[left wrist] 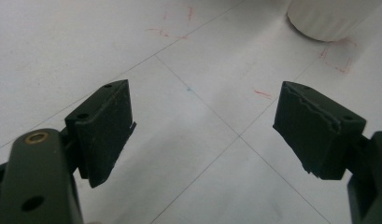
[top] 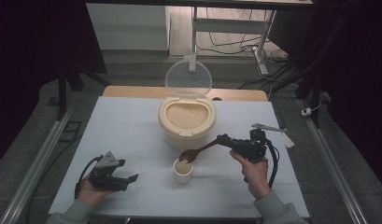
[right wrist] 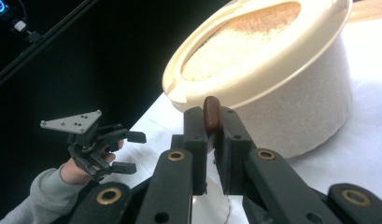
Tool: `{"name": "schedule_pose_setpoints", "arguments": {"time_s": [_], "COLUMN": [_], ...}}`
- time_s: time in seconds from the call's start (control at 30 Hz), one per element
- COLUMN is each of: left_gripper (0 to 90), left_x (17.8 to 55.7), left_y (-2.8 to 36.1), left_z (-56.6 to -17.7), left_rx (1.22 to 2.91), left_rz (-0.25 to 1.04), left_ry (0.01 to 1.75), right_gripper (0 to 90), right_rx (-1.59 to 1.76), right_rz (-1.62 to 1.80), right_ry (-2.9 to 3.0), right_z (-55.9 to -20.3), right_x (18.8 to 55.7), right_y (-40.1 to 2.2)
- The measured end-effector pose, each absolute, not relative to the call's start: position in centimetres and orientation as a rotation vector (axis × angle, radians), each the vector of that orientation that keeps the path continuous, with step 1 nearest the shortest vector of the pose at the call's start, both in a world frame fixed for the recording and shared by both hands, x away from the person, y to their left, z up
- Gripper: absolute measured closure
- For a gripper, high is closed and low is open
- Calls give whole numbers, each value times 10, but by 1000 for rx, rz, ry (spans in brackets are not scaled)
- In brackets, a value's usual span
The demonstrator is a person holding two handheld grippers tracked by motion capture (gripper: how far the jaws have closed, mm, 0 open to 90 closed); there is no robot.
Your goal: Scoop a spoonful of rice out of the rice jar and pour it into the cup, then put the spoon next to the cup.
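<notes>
Nearest, the left claw (top: 117, 176) is held spread and empty on the white surface (top: 132, 121), while a brown spoon (top: 194, 152), pinched in the right claw (top: 224, 139), is tipped over the small cup (top: 183, 171), so rice from the open bin (top: 187, 120) beyond is judged mid-transfer, a return scoop being called for next.

A cup (top: 183, 171) stands just before the rice container (top: 187, 122).

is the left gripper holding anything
No, the left gripper has its jaws wide apart, with bare table between them.
</notes>
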State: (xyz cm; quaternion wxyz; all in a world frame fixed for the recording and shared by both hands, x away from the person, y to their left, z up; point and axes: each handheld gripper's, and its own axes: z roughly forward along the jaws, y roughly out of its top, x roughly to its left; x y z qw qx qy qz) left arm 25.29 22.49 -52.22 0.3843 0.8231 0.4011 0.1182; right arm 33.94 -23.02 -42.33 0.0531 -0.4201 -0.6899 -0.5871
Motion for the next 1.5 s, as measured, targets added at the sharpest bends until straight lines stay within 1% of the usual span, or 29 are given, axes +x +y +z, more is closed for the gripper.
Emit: {"name": "schedule_pose_setpoints", "arguments": {"time_s": [0.37, 0.63, 0.8, 1.13, 1.5], "left_gripper": [191, 191, 191, 191, 191], "left_x": [253, 253, 254, 252, 255], "left_y": [225, 226, 226, 225, 224], "left_z": [-523, -523, -523, -522, -523], "left_rx": [2098, 2099, 2097, 2097, 2101], "left_rz": [301, 300, 299, 302, 297], "left_ry": [1024, 1024, 1026, 1023, 1022], "right_gripper": [833, 833, 833, 833, 833], "right_rx": [-1236, -1241, -1246, -1214, -1199], "right_rz": [-1807, -1800, -1809, -1847, -1716], "right_ry": [-2157, -2150, -2136, -2165, -2245], "right_z": [-417, -419, -418, -391, -396], "right_x": [336, 337, 338, 333, 334], "right_y": [-228, -229, -237, -264, -280]}}
